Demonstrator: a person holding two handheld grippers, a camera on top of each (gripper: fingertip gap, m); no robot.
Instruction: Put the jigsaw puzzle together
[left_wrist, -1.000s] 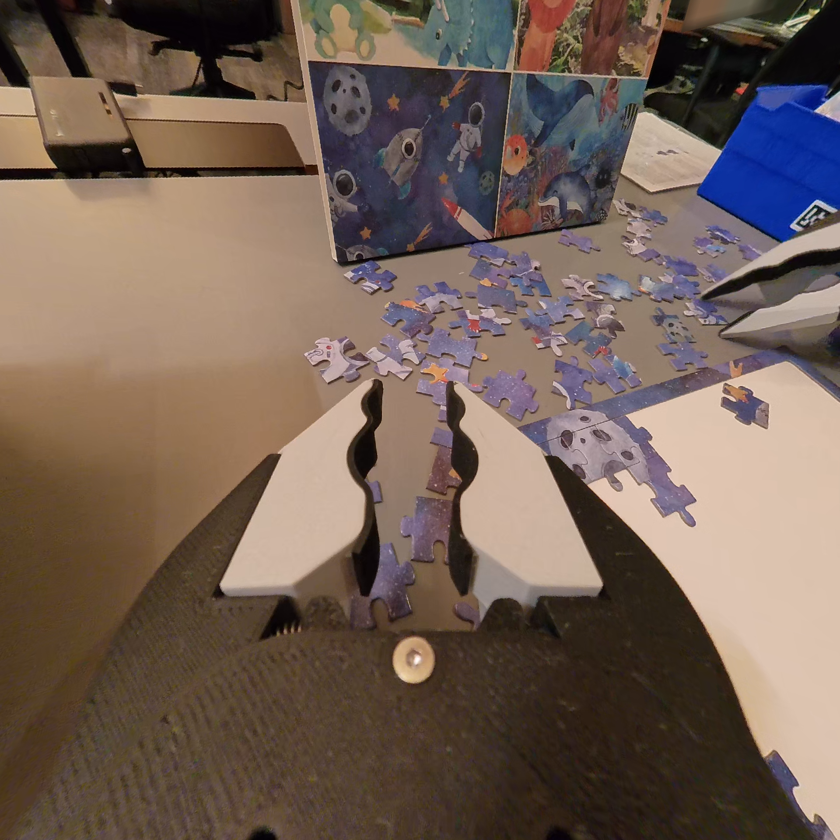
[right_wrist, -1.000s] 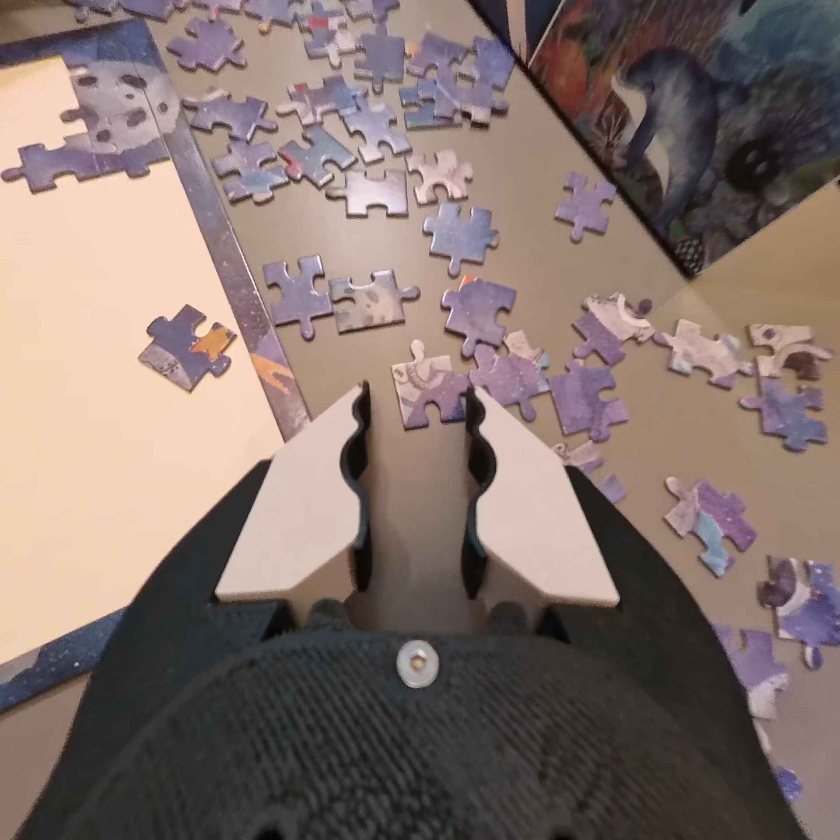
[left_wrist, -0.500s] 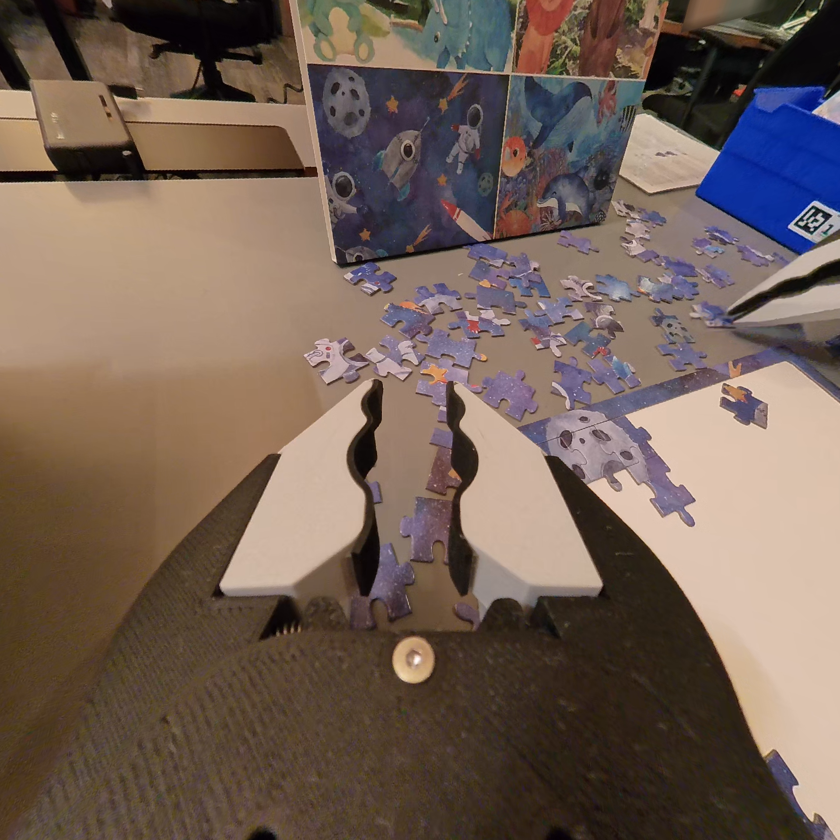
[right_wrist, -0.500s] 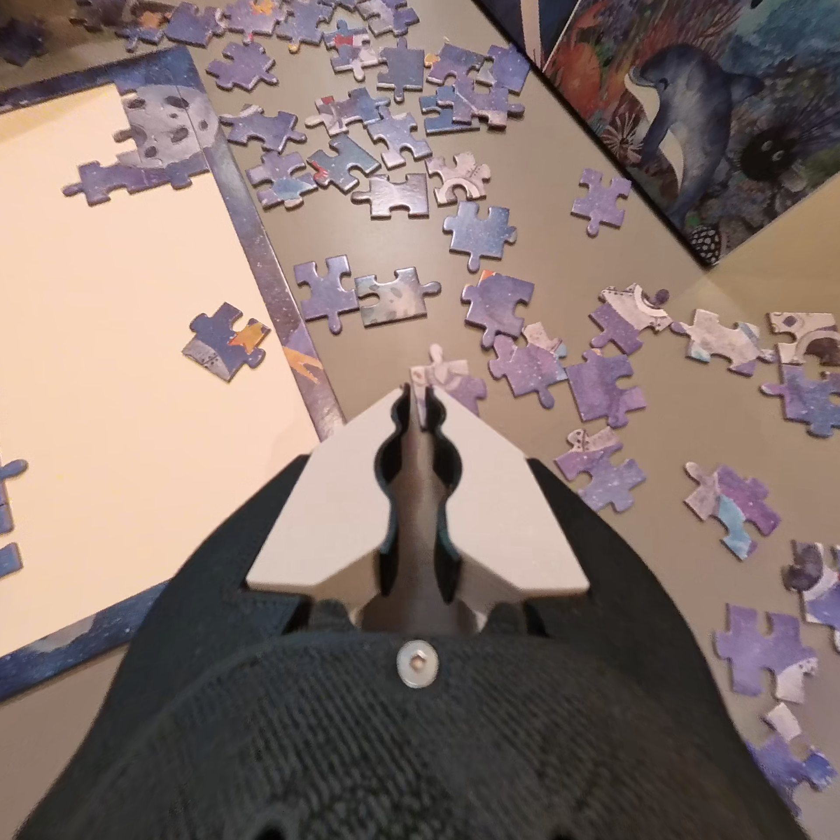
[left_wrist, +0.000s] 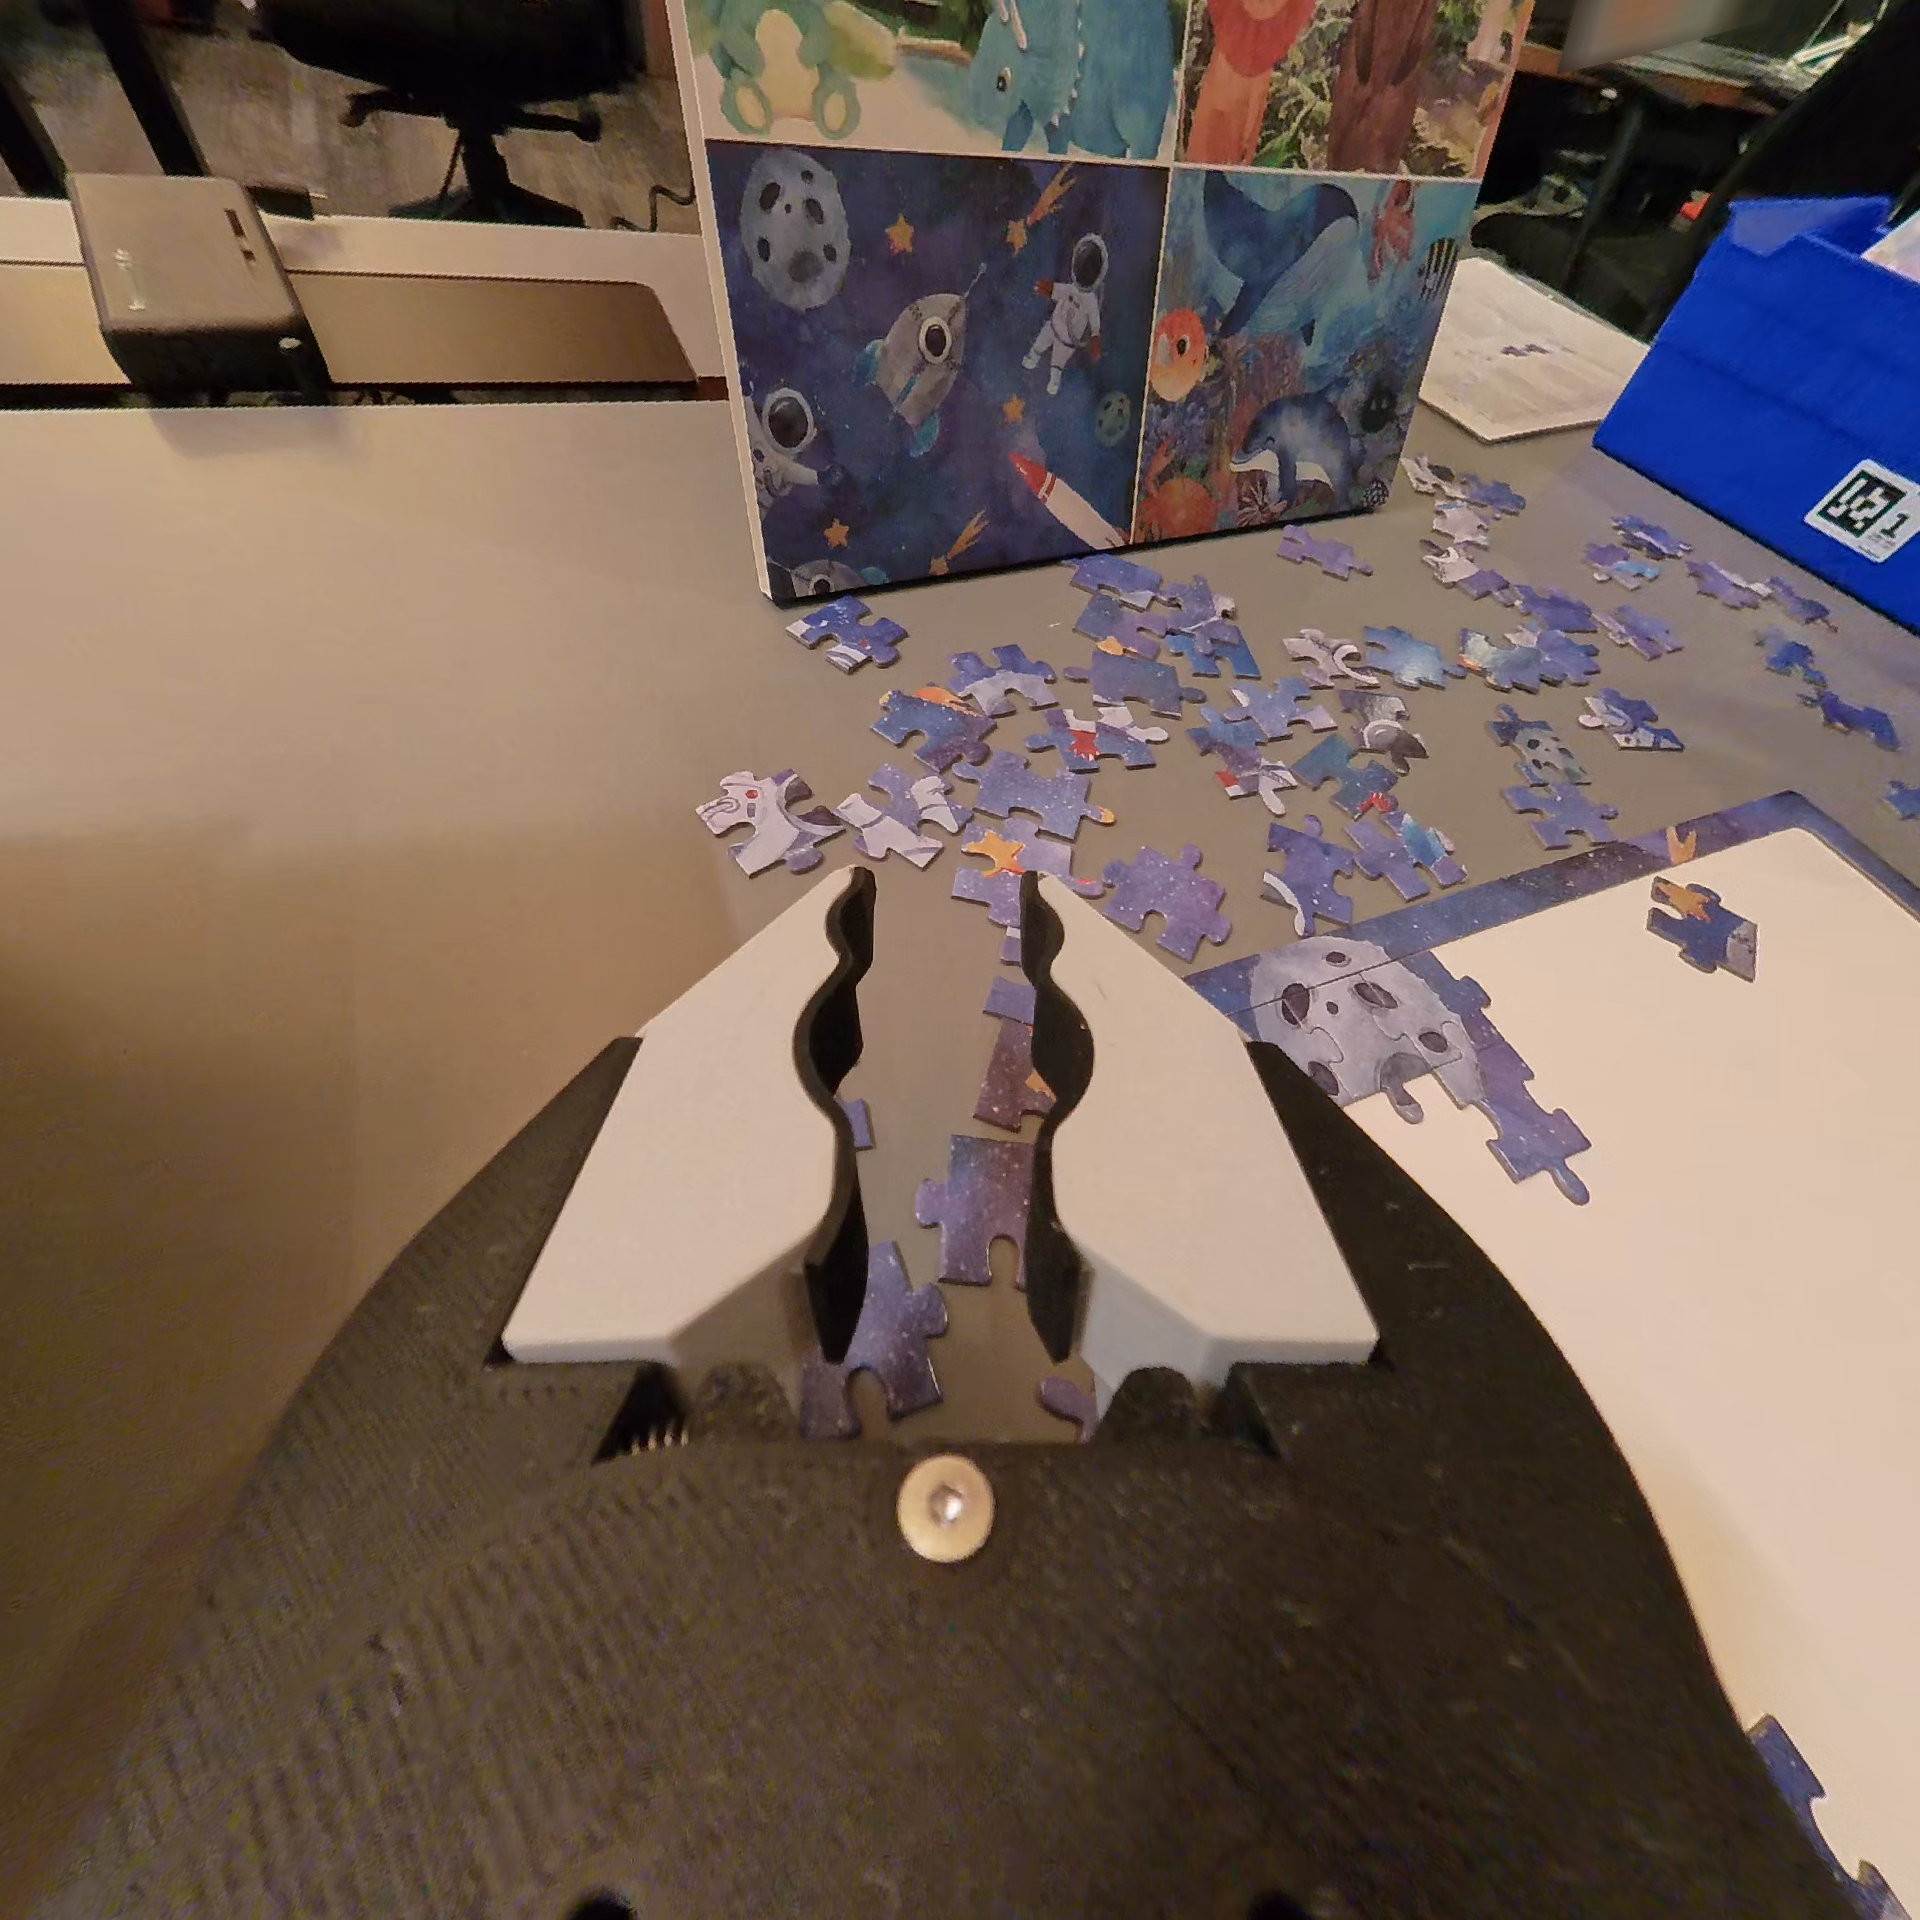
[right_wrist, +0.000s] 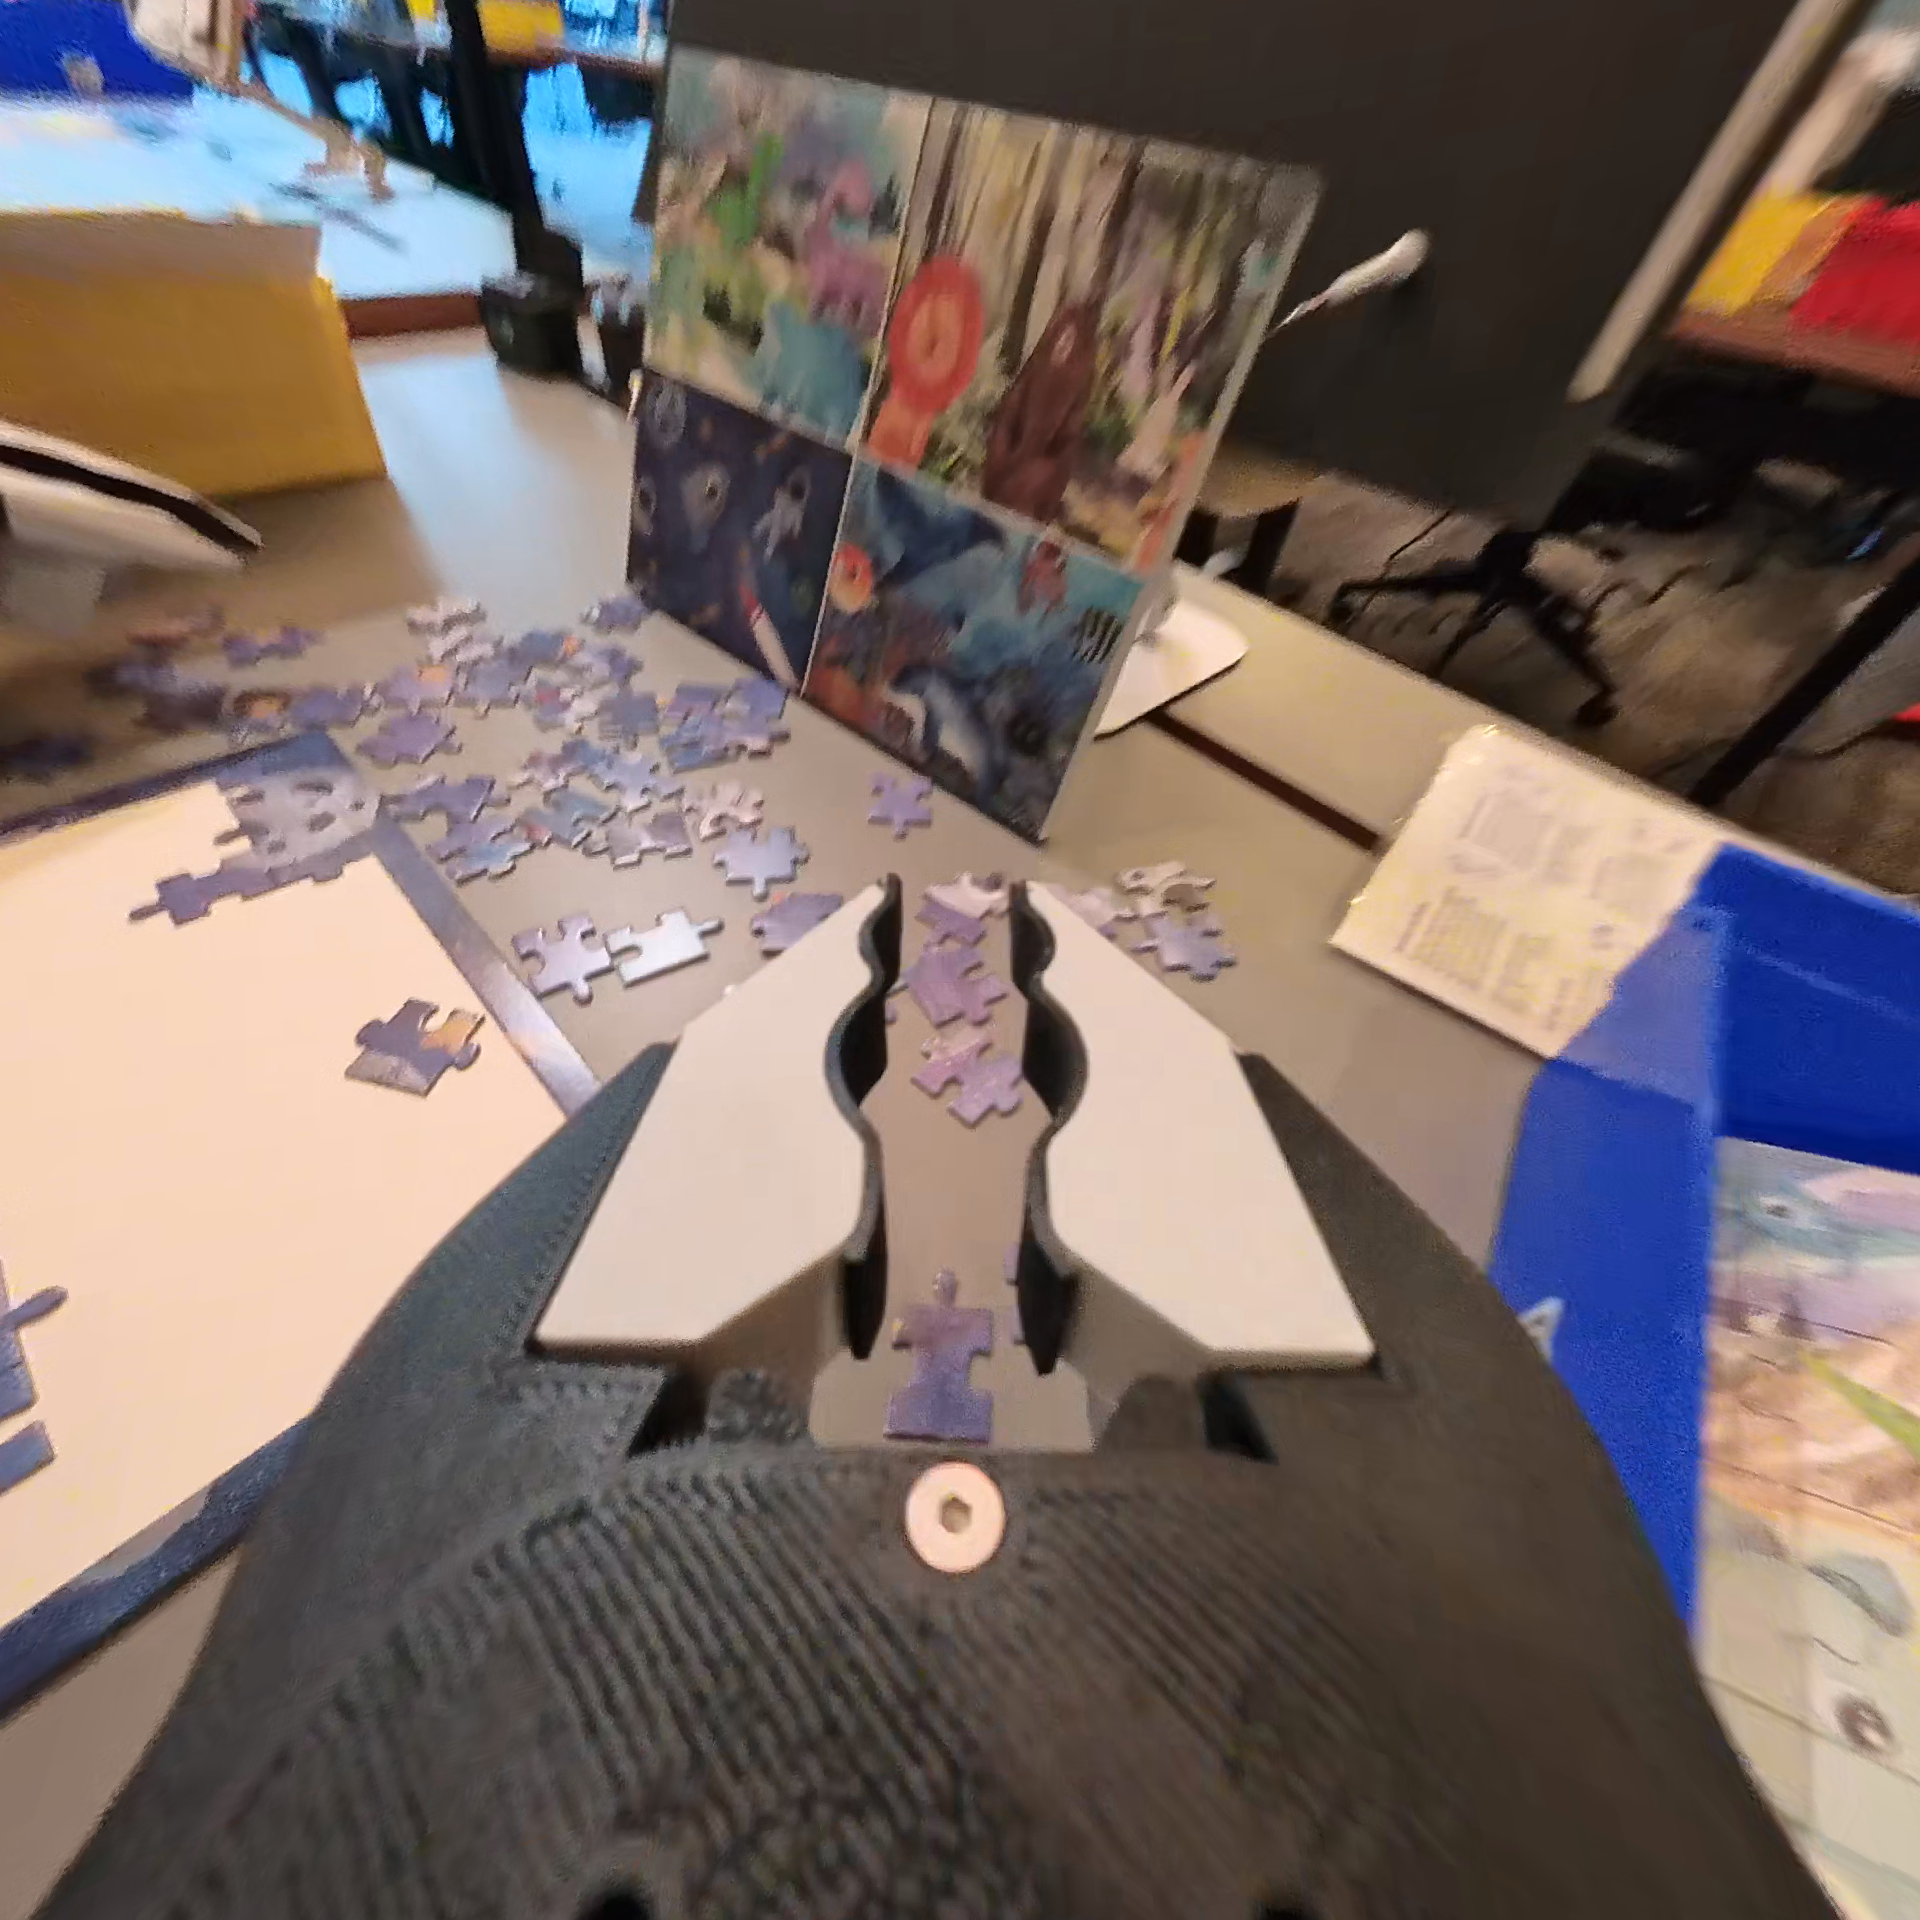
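The right wrist view was smeared with blur, so the loose puzzle pieces (right_wrist: 951, 982) under the right gripper (right_wrist: 954, 894) were hard to make out; its jaws stood narrowly apart with nothing pinched. The left gripper (left_wrist: 948, 883) hung low over the grey table (left_wrist: 416, 727), jaws a little apart and bare, its fingers covering parts of several pieces (left_wrist: 987, 1205) below. The puzzle board (left_wrist: 1662, 1195) lay just right, cut off by the frame edge, with the picture box (left_wrist: 1039, 312) upright at the far side.

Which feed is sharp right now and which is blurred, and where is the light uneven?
Left wrist view: sharp, loose puzzle pieces crisp, warm light patch on the table at left. Right wrist view: motion-blurred throughout, puzzle box and printed sheet smeared.
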